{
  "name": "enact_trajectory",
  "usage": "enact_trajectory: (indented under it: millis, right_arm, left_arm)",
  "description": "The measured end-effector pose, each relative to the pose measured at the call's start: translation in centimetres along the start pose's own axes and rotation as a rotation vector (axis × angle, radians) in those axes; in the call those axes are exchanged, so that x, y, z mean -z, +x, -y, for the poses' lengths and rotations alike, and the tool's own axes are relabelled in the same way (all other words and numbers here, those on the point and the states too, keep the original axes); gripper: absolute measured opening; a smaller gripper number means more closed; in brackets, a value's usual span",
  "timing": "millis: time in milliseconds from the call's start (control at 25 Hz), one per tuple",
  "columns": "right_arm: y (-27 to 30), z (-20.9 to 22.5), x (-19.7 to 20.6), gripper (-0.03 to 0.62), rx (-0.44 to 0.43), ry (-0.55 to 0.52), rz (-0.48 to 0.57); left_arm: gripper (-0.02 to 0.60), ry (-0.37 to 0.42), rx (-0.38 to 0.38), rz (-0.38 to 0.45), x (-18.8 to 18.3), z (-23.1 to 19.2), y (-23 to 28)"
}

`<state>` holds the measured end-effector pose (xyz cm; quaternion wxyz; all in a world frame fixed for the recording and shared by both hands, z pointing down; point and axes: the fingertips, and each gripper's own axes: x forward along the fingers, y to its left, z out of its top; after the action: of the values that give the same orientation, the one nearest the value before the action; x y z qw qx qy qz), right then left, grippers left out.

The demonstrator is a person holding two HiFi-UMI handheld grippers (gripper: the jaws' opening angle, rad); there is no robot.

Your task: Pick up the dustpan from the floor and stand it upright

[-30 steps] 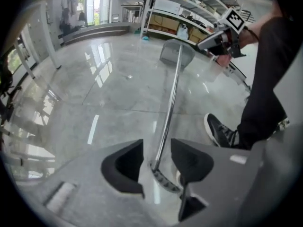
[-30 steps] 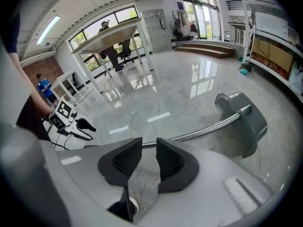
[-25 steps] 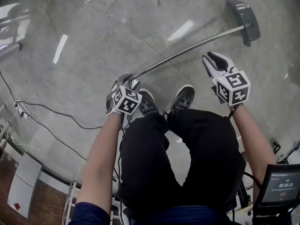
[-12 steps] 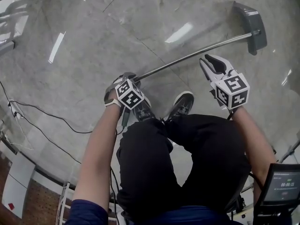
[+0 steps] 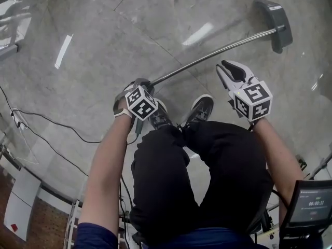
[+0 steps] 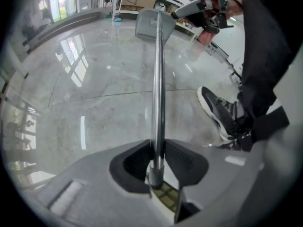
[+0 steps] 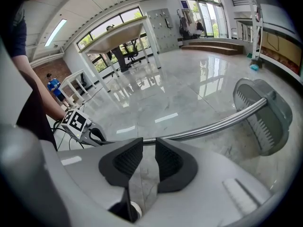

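Jaws first: the left gripper [image 6: 158,148] has just been closing, and its dark ribbed pads [image 6: 182,157] now sit tight on either side of the handle [image 6: 157,89], right at the near end of the pole. That is a grip, with the shiny tube caught between the two pads and running straight away from the camera.

Over on the other side, the right gripper [image 7: 147,148] has also just been closing its jaws. They stand at a narrow gap with nothing between them; only bare floor [image 5: 104,45] shows through the slot. The handle passes just beyond its fingertips, apart from them.

And the dustpan [image 5: 275,22] itself? In the head view its grey pan lies out on the polished stone floor at the upper right, well away from the person, while the long metal handle slants back down toward the left gripper. From the right gripper view the pan's open side faces this way, a row of comb teeth visible along its inner edge.

The person's two dark shoes [image 5: 202,108] sit just below the handle's near end, between the two grippers. A thin black cable [image 5: 57,126] snakes across the floor at the left, and a small screen [image 5: 309,204] glows at the lower right corner
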<state>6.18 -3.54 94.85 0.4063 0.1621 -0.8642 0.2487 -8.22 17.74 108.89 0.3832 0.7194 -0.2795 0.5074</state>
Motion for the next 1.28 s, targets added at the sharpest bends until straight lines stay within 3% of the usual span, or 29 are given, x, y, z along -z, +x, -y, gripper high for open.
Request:
enact_trajectory:
  millis: [840, 1080, 1280]
  right_arm:
    - [-8.6, -9.3, -4.8, 0.091, -0.034, -0.034, -0.033]
    - [-14.3, -11.2, -9.5, 0.091, -0.029, -0.116, -0.041]
    - [-14.2, -13.1, -10.3, 0.094, -0.059, -0.088, -0.049]
  left_arm:
    - [0.083, -0.087, 0.063, 0.026, -3.0, 3.4, -14.1]
    - [0.081, -0.108, 0.113, 0.042, -7.1, 5.6, -21.8]
    - [0.083, -0.123, 0.174, 0.034, -9.4, 6.6, -23.8]
